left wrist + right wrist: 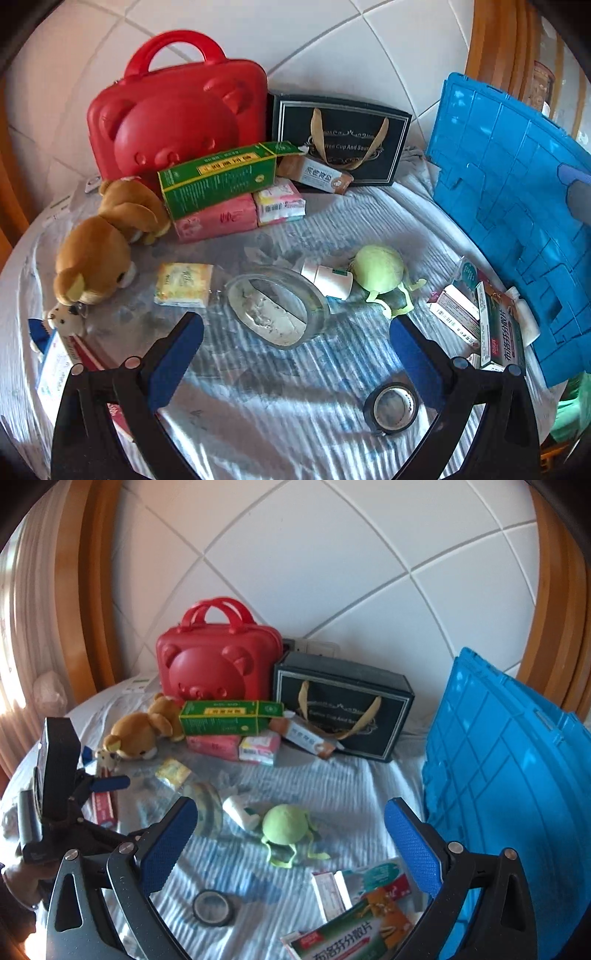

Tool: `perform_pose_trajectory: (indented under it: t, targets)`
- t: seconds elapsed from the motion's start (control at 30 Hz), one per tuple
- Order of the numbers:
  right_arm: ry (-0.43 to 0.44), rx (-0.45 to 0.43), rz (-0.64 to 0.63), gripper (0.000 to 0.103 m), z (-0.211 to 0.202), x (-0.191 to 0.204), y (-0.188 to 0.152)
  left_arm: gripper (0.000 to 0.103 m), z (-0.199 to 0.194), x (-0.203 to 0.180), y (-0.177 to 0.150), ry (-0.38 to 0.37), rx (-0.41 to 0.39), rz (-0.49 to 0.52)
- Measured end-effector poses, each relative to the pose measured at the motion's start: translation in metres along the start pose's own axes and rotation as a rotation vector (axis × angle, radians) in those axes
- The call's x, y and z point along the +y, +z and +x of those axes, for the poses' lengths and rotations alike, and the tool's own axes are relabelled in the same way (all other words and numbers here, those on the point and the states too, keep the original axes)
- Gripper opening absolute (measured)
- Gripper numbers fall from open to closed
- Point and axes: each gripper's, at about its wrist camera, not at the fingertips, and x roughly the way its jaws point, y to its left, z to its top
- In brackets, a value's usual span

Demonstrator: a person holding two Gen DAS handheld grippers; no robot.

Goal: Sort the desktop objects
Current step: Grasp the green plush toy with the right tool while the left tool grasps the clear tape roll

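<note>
A round bench [280,435] covered in a pale striped cloth stands against a white wall [314,572] with diagonal seams, with orange wood trim [88,590] at both sides. At 12 o'clock on the bench a red bear case [173,114] stands upright beside a black gift bag [343,140]; in front of them a green box [221,181] lies on a pink pack [218,221], with a brown box [317,175] leaning against the bag. At 9 o'clock a brown plush bear [99,247] lies on its side, a yellow tissue pack [184,284] near it. In the middle lie a clear tape roll [277,306], a white bottle [328,280] and a green plush toy [380,273], the bottle touching the toy. A blue crate [517,206] stands tilted at 3 o'clock, with medicine boxes [480,317] heaped at its foot. A black tape roll [391,408] lies alone at 5 o'clock in the left wrist view, close to the right finger. The left gripper [295,347] hovers above the clear roll, its fingers spread wide and holding nothing. The right gripper [290,834] hangs over the green toy, fingers equally wide apart and empty, the crate close on its right.
</note>
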Motion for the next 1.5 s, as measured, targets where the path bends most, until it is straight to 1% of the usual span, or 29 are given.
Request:
perform_pose_trajectory:
  t: [0.07, 0.13, 0.23, 0.27, 0.33, 0.4, 0.5, 0.57, 0.6, 0.63, 0.7, 0.77, 0.8, 0.83, 0.87, 0.93, 1.0, 1.07, 1.13, 1.17, 1.2, 1.23, 1.27, 1.33, 1.4, 1.43, 1.5]
  targets:
    - [0.02, 0.049, -0.015, 0.103, 0.028, -0.005, -0.004, 0.102, 0.021, 0.0, 0.002, -0.013, 0.032, -0.017]
    - [0.021, 0.12, -0.031, 0.103, 0.063, -0.009, -0.009, 0.102, 0.041, 0.0, 0.004, -0.009, 0.067, -0.027]
    - [0.046, 0.234, -0.039, 0.102, 0.116, -0.013, -0.019, 0.102, 0.062, 0.003, 0.006, -0.02, 0.1, -0.051]
    - [0.05, 0.272, -0.043, 0.101, 0.133, -0.014, -0.023, 0.102, 0.068, 0.004, 0.006, -0.021, 0.11, -0.052]
    - [0.056, 0.349, -0.052, 0.095, 0.166, -0.014, -0.032, 0.102, 0.077, 0.004, 0.007, -0.025, 0.125, -0.052]
    - [0.067, 0.408, -0.064, 0.09, 0.192, -0.013, -0.036, 0.102, 0.084, 0.005, 0.008, -0.028, 0.139, -0.056]
    - [0.084, 0.474, -0.077, 0.088, 0.222, -0.011, -0.041, 0.102, 0.095, 0.007, 0.009, -0.052, 0.161, -0.07]
    - [0.141, 0.498, -0.059, 0.087, 0.234, -0.011, -0.042, 0.102, 0.103, 0.008, 0.01, -0.074, 0.175, -0.076]
    - [0.153, 0.5, -0.053, 0.087, 0.237, -0.01, -0.042, 0.102, 0.107, 0.008, 0.011, -0.085, 0.179, -0.079]
    - [0.159, 0.501, -0.058, 0.087, 0.24, -0.008, -0.041, 0.097, 0.109, 0.008, 0.011, -0.087, 0.178, -0.08]
    - [0.179, 0.518, -0.057, 0.086, 0.245, -0.006, -0.042, 0.092, 0.115, 0.009, 0.011, -0.093, 0.186, -0.075]
    - [0.215, 0.528, -0.031, 0.069, 0.248, -0.005, -0.045, 0.081, 0.118, 0.011, 0.01, -0.104, 0.19, -0.077]
    - [0.239, 0.524, -0.007, 0.058, 0.248, -0.006, -0.046, 0.069, 0.118, 0.011, 0.01, -0.109, 0.194, -0.072]
    - [0.236, 0.518, 0.003, 0.058, 0.246, -0.006, -0.046, 0.059, 0.116, 0.012, 0.01, -0.114, 0.194, -0.064]
    - [0.23, 0.51, -0.007, 0.057, 0.243, -0.004, -0.046, 0.056, 0.112, 0.012, 0.01, -0.121, 0.185, -0.053]
    - [0.232, 0.497, -0.031, 0.056, 0.234, 0.0, -0.048, 0.044, 0.105, 0.011, 0.012, -0.128, 0.173, -0.014]
    - [0.22, 0.464, -0.022, 0.055, 0.222, 0.0, -0.048, 0.041, 0.097, 0.008, 0.014, -0.141, 0.159, 0.023]
    - [0.226, 0.43, 0.009, 0.055, 0.208, -0.006, -0.044, 0.041, 0.092, 0.004, 0.015, -0.154, 0.154, 0.054]
    - [0.212, 0.401, 0.029, 0.056, 0.194, -0.01, -0.038, 0.041, 0.09, 0.003, 0.014, -0.171, 0.152, 0.066]
    - [0.204, 0.391, 0.036, 0.056, 0.188, -0.013, -0.036, 0.041, 0.09, 0.003, 0.014, -0.175, 0.152, 0.066]
    - [0.195, 0.383, 0.041, 0.056, 0.182, -0.015, -0.034, 0.039, 0.09, 0.003, 0.014, -0.181, 0.151, 0.066]
    - [0.186, 0.374, 0.043, 0.056, 0.18, -0.017, -0.025, 0.029, 0.09, 0.003, 0.014, -0.184, 0.152, 0.064]
    - [0.179, 0.363, 0.047, 0.056, 0.175, -0.019, -0.022, 0.026, 0.09, 0.004, 0.013, -0.192, 0.155, 0.057]
    - [0.17, 0.343, 0.053, 0.056, 0.173, -0.022, -0.012, 0.025, 0.089, 0.004, 0.014, -0.195, 0.152, 0.049]
    - [0.17, 0.325, 0.06, 0.057, 0.167, -0.025, -0.005, 0.025, 0.091, 0.005, 0.013, -0.179, 0.156, 0.045]
    - [0.173, 0.32, 0.064, 0.057, 0.164, -0.025, -0.003, 0.026, 0.092, 0.006, 0.013, -0.173, 0.161, 0.03]
    - [0.171, 0.31, 0.062, 0.057, 0.162, -0.024, 0.0, 0.026, 0.096, 0.01, 0.014, -0.184, 0.164, -0.011]
